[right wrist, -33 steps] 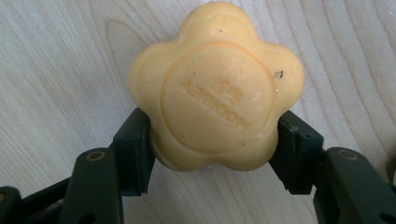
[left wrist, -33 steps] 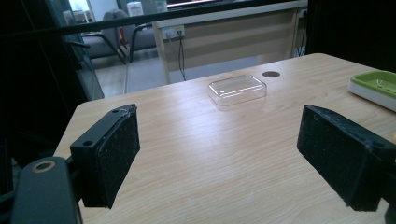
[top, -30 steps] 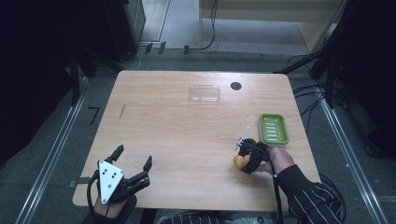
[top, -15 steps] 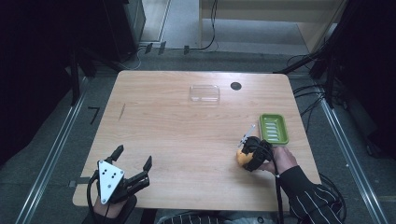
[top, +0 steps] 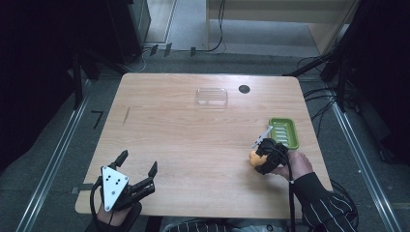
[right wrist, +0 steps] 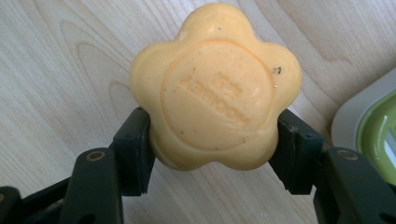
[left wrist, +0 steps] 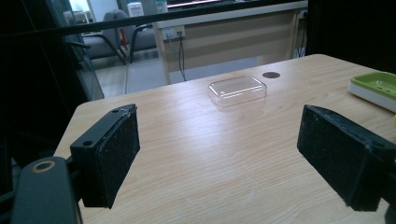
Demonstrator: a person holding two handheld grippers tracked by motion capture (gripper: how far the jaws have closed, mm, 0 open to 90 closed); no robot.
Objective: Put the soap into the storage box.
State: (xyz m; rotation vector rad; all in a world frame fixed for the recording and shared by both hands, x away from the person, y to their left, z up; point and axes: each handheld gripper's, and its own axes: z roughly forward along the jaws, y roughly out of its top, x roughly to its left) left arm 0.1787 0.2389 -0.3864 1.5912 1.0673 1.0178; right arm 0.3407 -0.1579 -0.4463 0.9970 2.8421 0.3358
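Note:
A flower-shaped orange soap bar [right wrist: 215,88] sits between the two black jaws of my right gripper [right wrist: 212,149], which is shut on it just above the wooden table. In the high view the same soap [top: 254,157] shows at the tip of my right gripper [top: 261,153], close to the front left corner of a green soap dish [top: 284,133]. The dish edge [right wrist: 369,126] also appears at the right of the right gripper view. My left gripper [top: 138,164] rests near the table's front left corner, its jaws wide apart and open with nothing between them [left wrist: 219,154].
A clear plastic lid or tray [top: 212,96] lies at the back middle of the table [top: 183,135], also seen in the left gripper view as a transparent box [left wrist: 237,89]. A dark round hole [top: 244,89] sits beside it. Metal rails run along both table sides.
The right gripper with the soap has shifted slightly, staying next to the green dish. The left gripper has not moved.

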